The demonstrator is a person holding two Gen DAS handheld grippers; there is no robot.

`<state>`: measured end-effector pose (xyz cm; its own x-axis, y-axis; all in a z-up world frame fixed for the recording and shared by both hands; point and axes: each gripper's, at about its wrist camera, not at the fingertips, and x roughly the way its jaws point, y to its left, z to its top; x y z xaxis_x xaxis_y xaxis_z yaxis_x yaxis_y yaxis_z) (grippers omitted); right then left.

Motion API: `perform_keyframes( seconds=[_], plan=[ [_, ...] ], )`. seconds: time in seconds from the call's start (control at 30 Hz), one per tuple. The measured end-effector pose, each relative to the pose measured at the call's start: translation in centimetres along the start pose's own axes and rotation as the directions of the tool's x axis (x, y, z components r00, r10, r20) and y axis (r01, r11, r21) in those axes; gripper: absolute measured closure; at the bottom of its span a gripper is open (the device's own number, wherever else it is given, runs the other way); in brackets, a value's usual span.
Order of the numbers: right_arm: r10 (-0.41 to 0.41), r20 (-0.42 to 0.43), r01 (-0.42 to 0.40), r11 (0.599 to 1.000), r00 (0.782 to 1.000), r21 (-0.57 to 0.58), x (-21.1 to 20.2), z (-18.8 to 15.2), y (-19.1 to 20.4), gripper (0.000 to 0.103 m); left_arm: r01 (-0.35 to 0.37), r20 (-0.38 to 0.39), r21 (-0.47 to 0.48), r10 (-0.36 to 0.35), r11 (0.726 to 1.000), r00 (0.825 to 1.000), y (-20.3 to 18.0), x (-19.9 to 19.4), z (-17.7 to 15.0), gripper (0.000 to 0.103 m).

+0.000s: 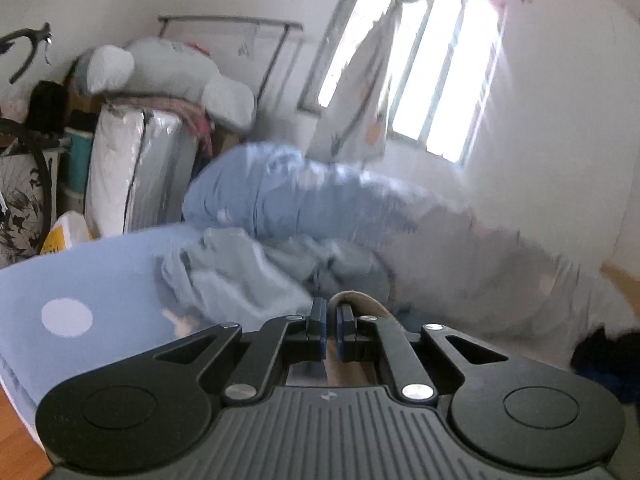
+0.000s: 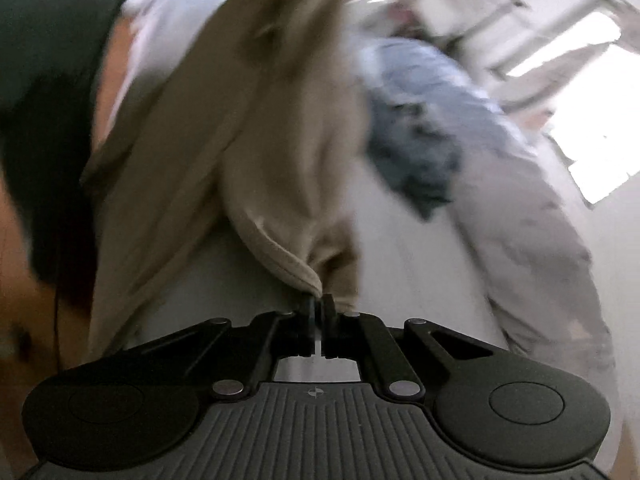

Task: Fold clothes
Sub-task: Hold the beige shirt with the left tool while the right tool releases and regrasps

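Note:
A beige garment (image 2: pixel 264 140) hangs stretched in front of the right wrist view, blurred by motion. My right gripper (image 2: pixel 319 304) is shut on its stitched hem, which bunches just above the fingertips. In the left wrist view only a curved beige edge of the same garment (image 1: pixel 360 302) shows. It rises between and behind the jaws of my left gripper (image 1: pixel 331 312), which is shut on it. Both grippers hold the garment up above a bed with a blue sheet (image 1: pixel 80 272).
A crumpled pale blue clothes pile (image 1: pixel 248 264) and a blue duvet (image 1: pixel 256 196) lie on the bed, with a grey blanket (image 1: pixel 480 272) to the right. A plastic-wrapped mattress (image 1: pixel 136 172) and a plush toy (image 1: pixel 168 72) stand at the back left. A dark green sleeve (image 2: pixel 48 100) fills the right view's left side.

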<state>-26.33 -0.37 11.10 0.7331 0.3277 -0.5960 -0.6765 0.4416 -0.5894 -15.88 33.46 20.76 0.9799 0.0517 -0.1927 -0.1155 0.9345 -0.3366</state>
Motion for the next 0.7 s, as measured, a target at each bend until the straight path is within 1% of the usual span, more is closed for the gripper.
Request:
perform_keyframes(
  seconds=[0.03, 0.07, 0.1, 0.17, 0.2, 0.27, 0.37, 0.4, 0.43, 0.47, 0.5, 0.53, 0.6, 0.7],
  plan=[
    [0.03, 0.025, -0.031, 0.998, 0.999, 0.047, -1.0, 0.7, -0.5, 0.1, 0.001, 0.025, -0.003, 0.0, 1.0, 1.0, 0.0, -0.4, 0.4, 0.095],
    [0.059, 0.051, -0.063, 0.994, 0.997, 0.093, -1.9, 1.5, -0.9, 0.1, -0.006, 0.031, 0.003, 0.006, 1.0, 1.0, 0.1, -0.4, 0.5, 0.095],
    [0.094, 0.075, -0.103, 0.988, 0.993, 0.114, -2.7, 2.0, -1.0, 0.1, -0.012, 0.037, 0.009, 0.012, 1.0, 0.999, 0.1, -0.4, 0.7, 0.095],
    [0.187, 0.108, -0.195, 0.979, 0.976, 0.066, -3.6, 2.4, 0.5, 0.099, -0.024, 0.044, 0.019, 0.024, 1.0, 0.999, 0.2, -0.3, 0.8, 0.095],
    [0.215, 0.101, -0.217, 0.976, 0.971, 0.006, -3.5, 2.3, 1.8, 0.097, -0.031, 0.032, 0.019, 0.03, 0.999, 0.999, 0.4, 0.0, 0.4, 0.095],
    [0.218, 0.068, -0.209, 0.97, 0.974, -0.126, -3.0, 1.9, 4.0, 0.094, -0.042, 0.011, 0.021, 0.041, 0.999, 0.999, 0.5, 0.7, -0.3, 0.095],
    [0.179, 0.004, -0.169, 0.936, 0.984, -0.31, -2.0, 0.8, 5.6, 0.088, -0.047, 0.002, 0.025, 0.047, 0.999, 0.999, 0.6, 1.1, -1.0, 0.095],
    [0.163, -0.013, -0.157, 0.919, 0.987, -0.361, -1.7, 0.3, 5.7, 0.083, -0.046, 0.002, 0.023, 0.046, 0.999, 0.999, 0.7, 1.2, -1.0, 0.095],
    [0.156, -0.024, -0.152, 0.906, 0.988, -0.394, -1.6, 0.0, 5.7, 0.076, -0.045, 0.002, 0.021, 0.044, 0.999, 0.999, 0.8, 1.2, -1.0, 0.095],
    [0.151, -0.03, -0.149, 0.892, 0.988, -0.427, -1.4, -0.5, 5.5, 0.072, -0.043, 0.001, 0.019, 0.043, 0.999, 0.999, 0.8, 1.2, -1.0, 0.095],
    [0.145, -0.033, -0.144, 0.875, 0.989, -0.462, -1.3, -1.0, 5.3, 0.062, -0.042, 0.001, 0.017, 0.042, 0.999, 0.999, 0.9, 1.3, -1.0, 0.095],
    [0.141, -0.035, -0.14, 0.858, 0.989, -0.494, -1.0, -1.3, 5.4, 0.057, -0.04, 0.001, 0.016, 0.04, 0.999, 0.999, 1.0, 1.3, -1.0, 0.095],
    [0.13, -0.036, -0.127, 0.813, 0.991, -0.568, -0.6, -2.0, 5.7, 0.055, -0.038, 0.0, 0.015, 0.038, 0.999, 0.999, 1.1, 1.5, -1.1, 0.095],
    [0.147, -0.019, -0.122, 0.736, 0.989, -0.666, 0.9, -2.1, 6.2, 0.055, -0.035, -0.002, 0.011, 0.035, 0.999, 0.999, 1.2, 1.7, -1.3, 0.095]
  ],
)
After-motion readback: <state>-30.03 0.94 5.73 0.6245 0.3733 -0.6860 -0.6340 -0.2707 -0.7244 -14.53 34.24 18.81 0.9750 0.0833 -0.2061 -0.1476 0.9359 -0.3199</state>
